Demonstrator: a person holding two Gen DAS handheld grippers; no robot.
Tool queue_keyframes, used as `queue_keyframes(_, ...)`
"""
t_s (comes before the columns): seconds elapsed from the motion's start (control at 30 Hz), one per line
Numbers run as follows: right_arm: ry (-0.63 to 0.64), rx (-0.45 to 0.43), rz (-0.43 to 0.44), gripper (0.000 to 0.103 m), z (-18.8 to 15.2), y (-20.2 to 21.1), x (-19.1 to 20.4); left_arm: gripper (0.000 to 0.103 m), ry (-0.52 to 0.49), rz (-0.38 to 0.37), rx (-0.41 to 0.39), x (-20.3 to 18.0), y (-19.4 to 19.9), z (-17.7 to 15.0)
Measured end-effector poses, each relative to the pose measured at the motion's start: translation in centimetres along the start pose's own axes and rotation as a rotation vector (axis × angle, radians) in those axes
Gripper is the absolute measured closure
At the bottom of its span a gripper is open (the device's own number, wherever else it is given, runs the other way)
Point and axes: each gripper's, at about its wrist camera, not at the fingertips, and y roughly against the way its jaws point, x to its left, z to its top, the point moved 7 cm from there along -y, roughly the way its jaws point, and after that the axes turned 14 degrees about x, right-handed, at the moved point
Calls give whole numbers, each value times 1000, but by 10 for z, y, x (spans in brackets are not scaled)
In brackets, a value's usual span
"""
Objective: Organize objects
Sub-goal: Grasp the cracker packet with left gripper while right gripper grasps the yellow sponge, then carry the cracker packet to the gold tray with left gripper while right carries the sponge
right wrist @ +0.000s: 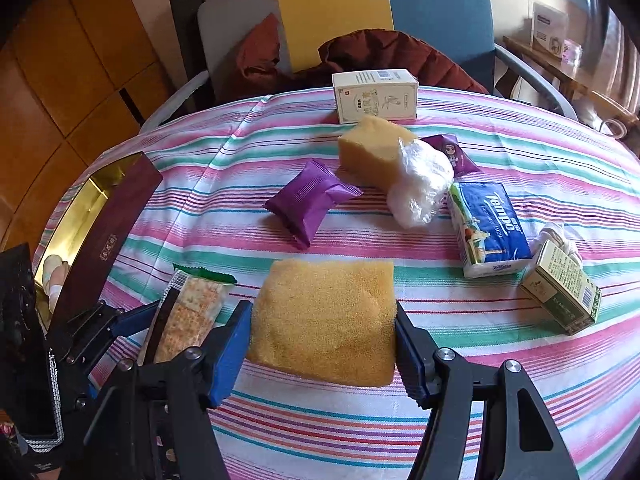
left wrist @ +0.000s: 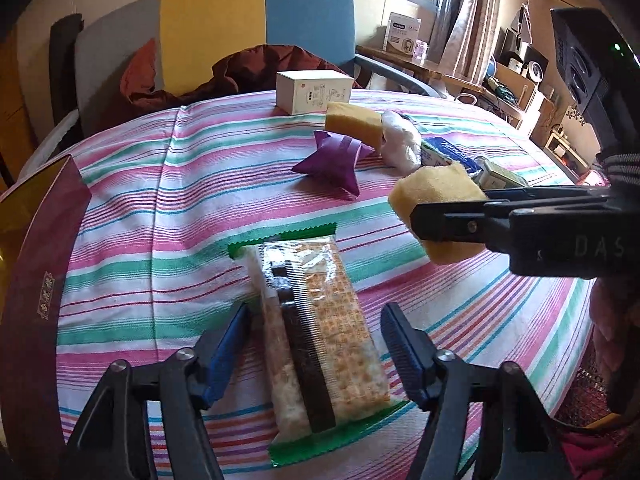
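Sponge [right wrist: 326, 320], yellow and porous, sits low in the centre of the right wrist view, where we see the right gripper [right wrist: 324, 344] pinching it above the worktop [right wrist: 500, 420]. At the bottom of the left wrist view, our left gripper [left wrist: 316, 356] straddles the cracker pack [left wrist: 316, 328]; whether its blue pads touch the wrapper we cannot tell. A pink, green and white striped cloth covers the worktop. Further up lie a purple packet [right wrist: 312, 204], a second sponge [right wrist: 372, 152], a tissue pack [right wrist: 488, 228] and a white box [right wrist: 376, 96]. A maroon box [right wrist: 108, 224] stands at left. Beyond, a grey, yellow and blue chair [right wrist: 340, 12] carries a rust-red jacket [right wrist: 400, 56].
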Motion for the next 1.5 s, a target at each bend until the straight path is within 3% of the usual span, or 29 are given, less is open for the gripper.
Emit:
queue_keyframes(0.13,-1,7,6,37,-1,-3,1,57,7,-6,-29,8,4,-5)
queue_keyframes(0.6,9,52,60,37,-8,-19,12,58,79,-47,-64,31,20,-32)
queue_keyframes(1.0,31,53,41,37,-9,-23,14,58,72,-40,-162,41,69,-36)
queue_keyframes(1.27,41,49,29,37,-11,-25,16,58,175,-10,-237,89,107,-36)
queue_keyframes(1.5,57,40,5,37,-12,-27,19,58,293,27,-238,145,115,-46)
